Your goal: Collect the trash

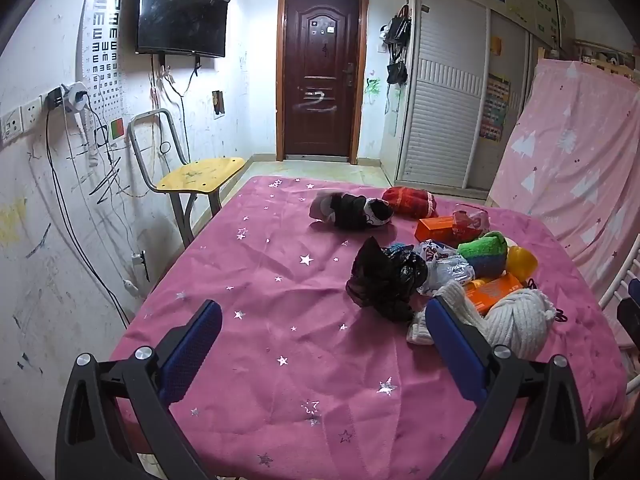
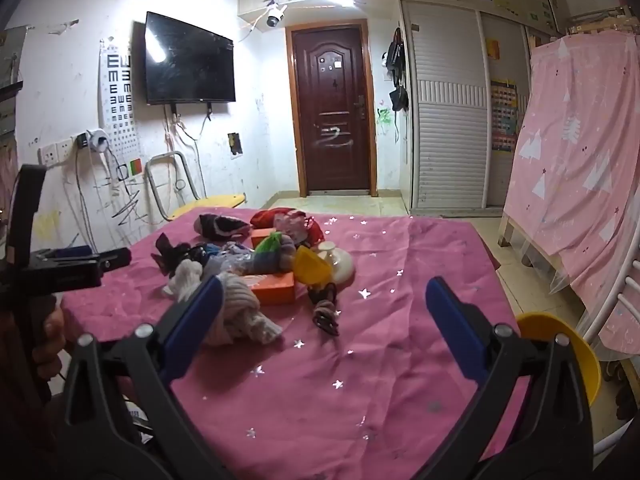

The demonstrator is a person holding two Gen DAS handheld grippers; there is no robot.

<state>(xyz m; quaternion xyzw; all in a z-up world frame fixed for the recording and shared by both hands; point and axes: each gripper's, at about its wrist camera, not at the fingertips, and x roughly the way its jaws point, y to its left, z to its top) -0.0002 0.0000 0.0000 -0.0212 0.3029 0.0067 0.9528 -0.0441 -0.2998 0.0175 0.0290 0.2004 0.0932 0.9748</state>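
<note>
Both the left gripper (image 1: 323, 320) and the right gripper (image 2: 324, 300) hover with jaws fully spread, holding nothing. The black plastic bag (image 1: 386, 276) lies on the worktop (image 1: 280, 360) among socks and boxes. Risk: a closing grip may snag the adjacent white sock (image 1: 516, 324) instead of trash.

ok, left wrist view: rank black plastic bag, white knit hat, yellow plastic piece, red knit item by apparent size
1. black plastic bag and white knit hat: look alike in size, and the hat sits nearer the lens, so no ranking between them.
2. red knit item, farther back, so likely understated.
3. yellow plastic piece, partly hidden.
</note>
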